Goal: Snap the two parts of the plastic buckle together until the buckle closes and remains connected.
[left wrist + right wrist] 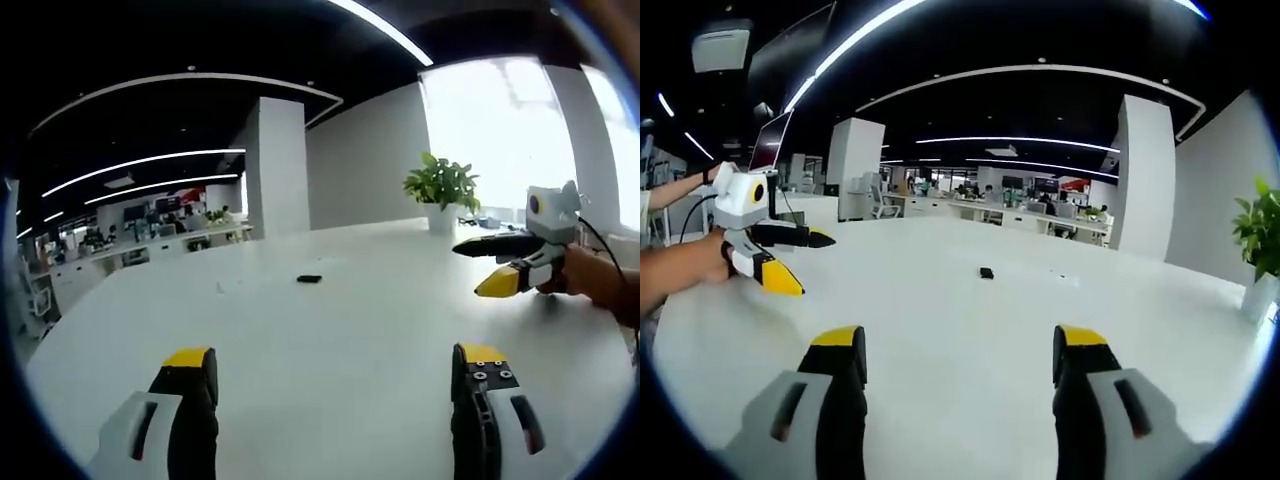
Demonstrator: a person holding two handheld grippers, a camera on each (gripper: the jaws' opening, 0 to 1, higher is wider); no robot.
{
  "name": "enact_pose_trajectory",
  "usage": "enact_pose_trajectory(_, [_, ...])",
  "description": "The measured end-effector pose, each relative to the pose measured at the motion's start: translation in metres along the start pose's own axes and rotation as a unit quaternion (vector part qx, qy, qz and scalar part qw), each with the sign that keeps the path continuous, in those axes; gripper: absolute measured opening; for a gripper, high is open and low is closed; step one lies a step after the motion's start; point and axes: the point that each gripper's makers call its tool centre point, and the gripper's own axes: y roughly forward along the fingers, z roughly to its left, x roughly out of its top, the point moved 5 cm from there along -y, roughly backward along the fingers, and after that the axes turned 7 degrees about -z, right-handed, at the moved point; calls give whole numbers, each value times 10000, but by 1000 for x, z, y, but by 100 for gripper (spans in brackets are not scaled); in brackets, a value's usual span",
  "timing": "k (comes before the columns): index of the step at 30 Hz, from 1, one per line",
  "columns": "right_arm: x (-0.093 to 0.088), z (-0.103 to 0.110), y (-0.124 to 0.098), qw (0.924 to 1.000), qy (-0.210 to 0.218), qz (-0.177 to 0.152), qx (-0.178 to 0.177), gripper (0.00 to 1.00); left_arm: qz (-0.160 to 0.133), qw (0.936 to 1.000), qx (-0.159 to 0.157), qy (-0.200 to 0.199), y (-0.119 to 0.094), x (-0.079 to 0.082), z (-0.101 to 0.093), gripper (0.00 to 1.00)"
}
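A small black buckle piece point(309, 279) lies alone on the white table point(330, 320), far ahead of both grippers; it is too small to tell if it is one part or two. My left gripper point(334, 356) is open with nothing between its yellow-tipped jaws. In the right gripper view the same black piece point(986, 272) lies mid-table, well beyond my right gripper point(960, 337), which is also open and empty. Each gripper appears in the other's view, held above the table by a hand: the right gripper point(480, 267) and the left gripper point(808, 264), both with jaws apart.
A potted plant point(441, 185) stands at the table's far edge near a bright window. A person's hand point(690, 265) holds the left gripper. A laptop screen point(775, 140) rises behind it. Office desks and white pillars lie beyond the table.
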Motion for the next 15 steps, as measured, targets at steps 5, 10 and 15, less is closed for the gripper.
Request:
enact_pose_trajectory(5, [0,3,-1,10000,23,-37,13,76,-56,10000,43,-10,-1,2,3,99])
enact_pose_trajectory(10, [3,4,-5,9999,27,-115,-4,76,-102,9999,66,-39,-3,5,4,98])
enact_pose_trajectory(15, [1,6,-6,10000,-40,-64,24,76,-150,9998,87,73,-9,7,1,97])
